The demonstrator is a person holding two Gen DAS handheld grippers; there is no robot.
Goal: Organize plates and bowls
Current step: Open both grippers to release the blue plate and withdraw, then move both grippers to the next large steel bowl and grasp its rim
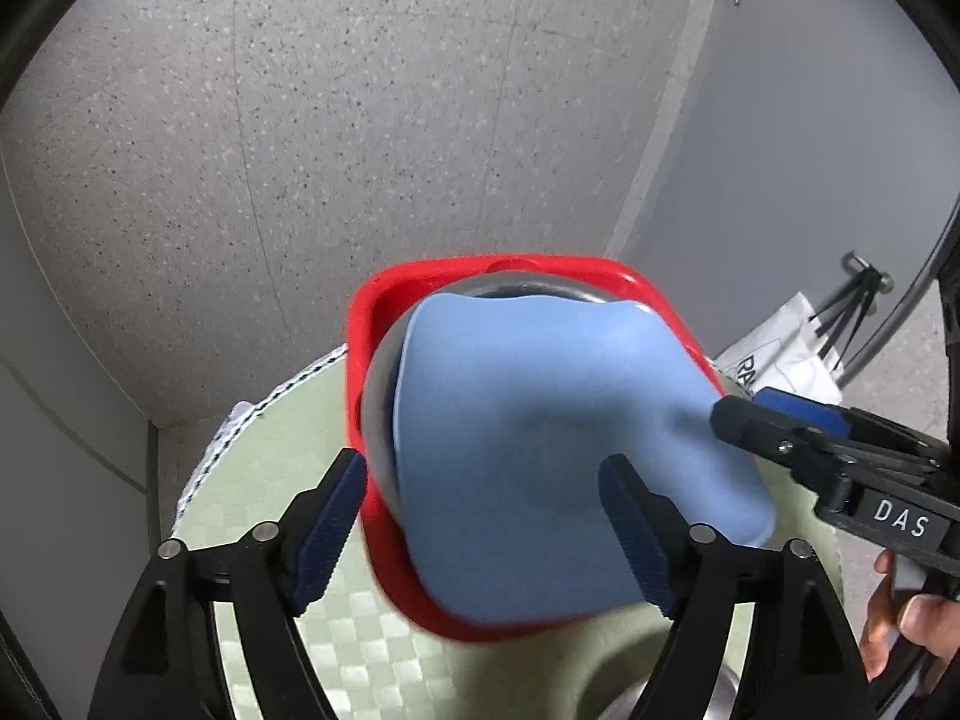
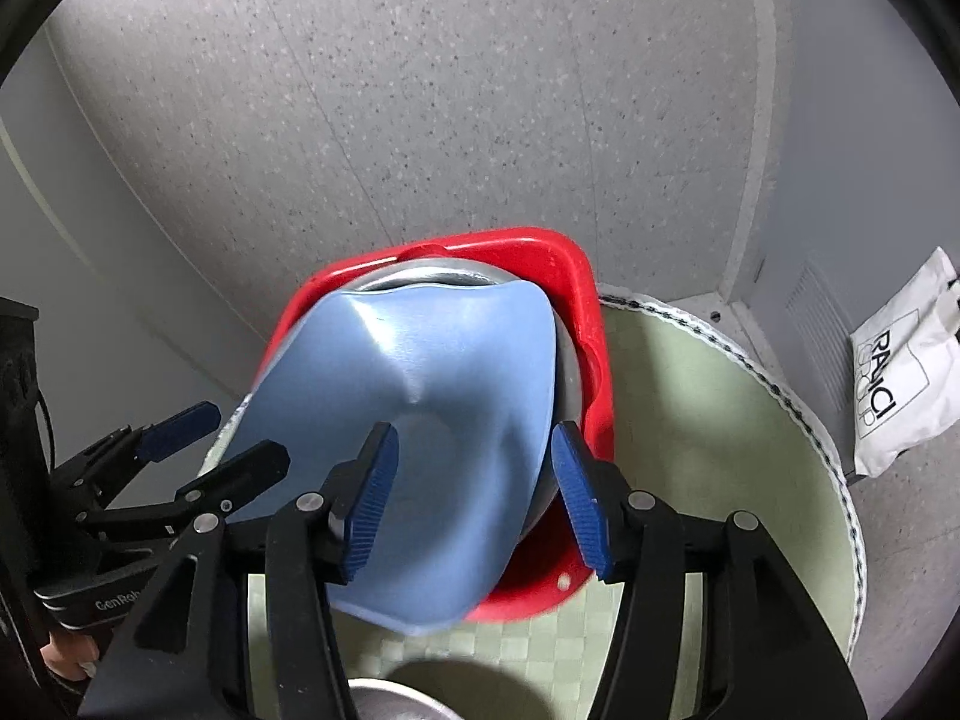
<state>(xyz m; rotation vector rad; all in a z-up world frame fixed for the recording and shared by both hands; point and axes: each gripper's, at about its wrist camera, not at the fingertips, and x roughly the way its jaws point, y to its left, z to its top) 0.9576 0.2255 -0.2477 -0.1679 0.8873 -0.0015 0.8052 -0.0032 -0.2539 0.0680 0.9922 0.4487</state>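
Note:
A light blue square plate point(image 1: 540, 450) lies on top of a metal bowl point(image 1: 378, 420) that sits in a red square plate point(image 1: 384, 546) on a round table with a pale green checked cloth point(image 1: 252, 510). My left gripper point(image 1: 480, 516) is open, its fingers astride the near left edge of the stack. My right gripper point(image 2: 474, 498) is open too, its fingers either side of the blue plate's point(image 2: 420, 420) near right edge, over the red plate point(image 2: 540, 594). It shows in the left wrist view point(image 1: 774, 414). The left gripper shows in the right wrist view point(image 2: 222, 432).
Grey speckled floor point(image 1: 300, 150) lies beyond the table edge. A white printed bag point(image 2: 900, 372) lies on the floor at the right by a grey wall. Another metal bowl rim point(image 2: 390, 702) shows at the bottom edge on the cloth point(image 2: 690, 420).

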